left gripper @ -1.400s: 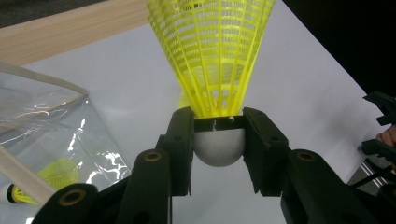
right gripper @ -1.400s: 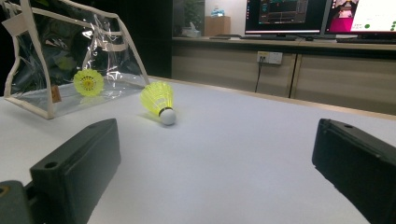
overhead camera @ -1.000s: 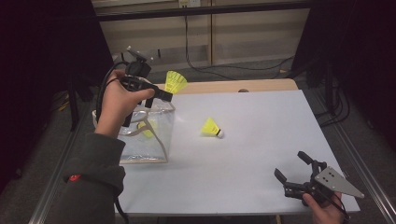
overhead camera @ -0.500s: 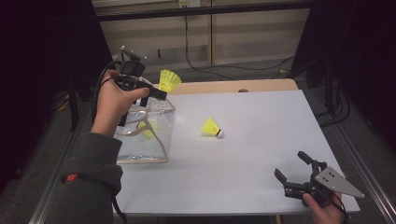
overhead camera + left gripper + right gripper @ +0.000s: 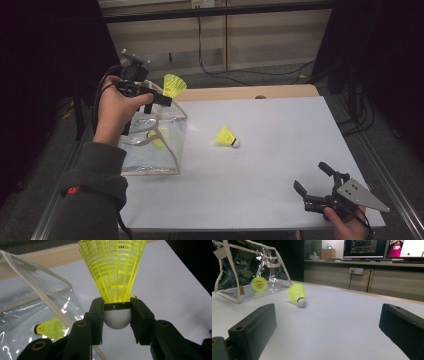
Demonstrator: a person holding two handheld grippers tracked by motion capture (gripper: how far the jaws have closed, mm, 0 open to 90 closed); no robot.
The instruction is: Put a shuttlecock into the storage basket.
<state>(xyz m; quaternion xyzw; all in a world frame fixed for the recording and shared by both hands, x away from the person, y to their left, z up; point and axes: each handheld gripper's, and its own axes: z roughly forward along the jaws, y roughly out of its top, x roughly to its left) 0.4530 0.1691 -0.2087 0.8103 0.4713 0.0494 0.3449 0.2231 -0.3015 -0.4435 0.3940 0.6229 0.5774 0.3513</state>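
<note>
My left gripper [image 5: 162, 98] is shut on the white cork of a yellow shuttlecock [image 5: 173, 85], held up above the far right corner of a clear plastic bag [image 5: 152, 147] with beige trim. In the left gripper view the jaws pinch the shuttlecock [image 5: 113, 277] with its skirt pointing up, gripper [image 5: 117, 315]. A second shuttlecock [image 5: 156, 137] lies inside the bag [image 5: 30, 315]. A third shuttlecock [image 5: 226, 137] lies on the white table [image 5: 280, 150], also seen as shuttlecock [image 5: 297, 294]. My right gripper [image 5: 315, 181] rests open near the front right corner, gripper [image 5: 327, 325].
A wooden strip [image 5: 240, 93] runs along the table's far edge. Beyond it are cabinets and cables [image 5: 220, 60]. Monitors [image 5: 384, 248] stand on a counter in the right gripper view. A metal rail [image 5: 385, 165] borders the table's right side.
My left gripper has moved left and slightly up with the shuttlecock, closer over the bag's opening. The right gripper has stayed where it was.
</note>
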